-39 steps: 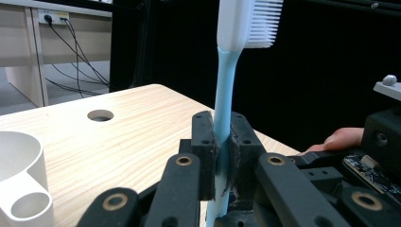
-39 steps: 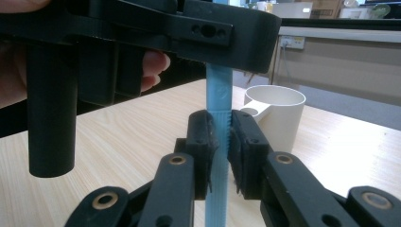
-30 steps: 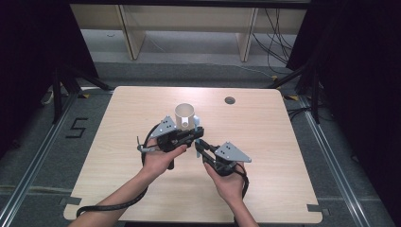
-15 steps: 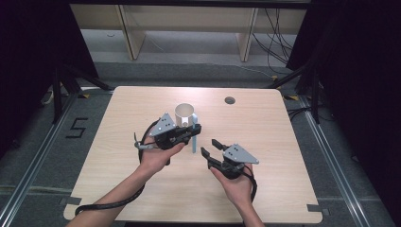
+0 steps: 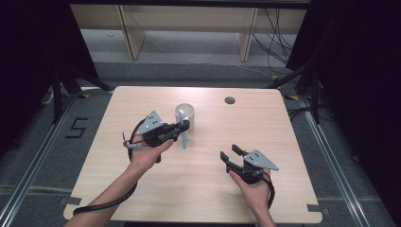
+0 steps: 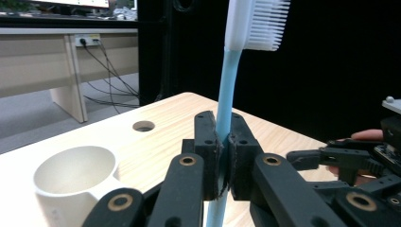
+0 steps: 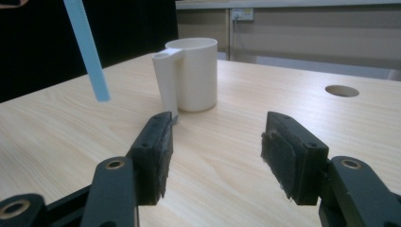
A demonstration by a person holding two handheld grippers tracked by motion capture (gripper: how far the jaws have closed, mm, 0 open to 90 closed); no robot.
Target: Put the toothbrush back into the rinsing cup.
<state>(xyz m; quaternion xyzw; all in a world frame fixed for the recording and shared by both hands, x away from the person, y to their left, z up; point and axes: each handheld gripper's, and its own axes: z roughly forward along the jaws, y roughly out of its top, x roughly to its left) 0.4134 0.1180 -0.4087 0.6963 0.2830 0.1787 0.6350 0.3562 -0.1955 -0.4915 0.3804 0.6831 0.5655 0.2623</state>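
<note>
A light blue toothbrush (image 5: pixel 184 139) with a white bristle head (image 6: pixel 257 23) stands upright in my left gripper (image 5: pixel 183 126), which is shut on its handle (image 6: pixel 227 80). The brush hangs just in front of a white cup (image 5: pixel 190 119) with a side handle (image 7: pixel 165 80); its lower end (image 7: pixel 87 52) is above the tabletop. My right gripper (image 5: pixel 229 152) is low over the table, to the right of the brush and nearer the person. Its jaws have just been opening and stand open with nothing between the pads (image 7: pixel 156 156).
The wooden table (image 5: pixel 293 137) has a round hole (image 5: pixel 230 100) near its far edge, right of the cup. A black cable (image 5: pixel 101 205) trails from the left gripper off the near edge. Pale shelf legs (image 5: pixel 248 42) stand on the floor beyond the table.
The right gripper has pulled away from the left one, going right and toward the near edge, and its jaws have opened. The left gripper keeps the toothbrush and has shifted slightly.
</note>
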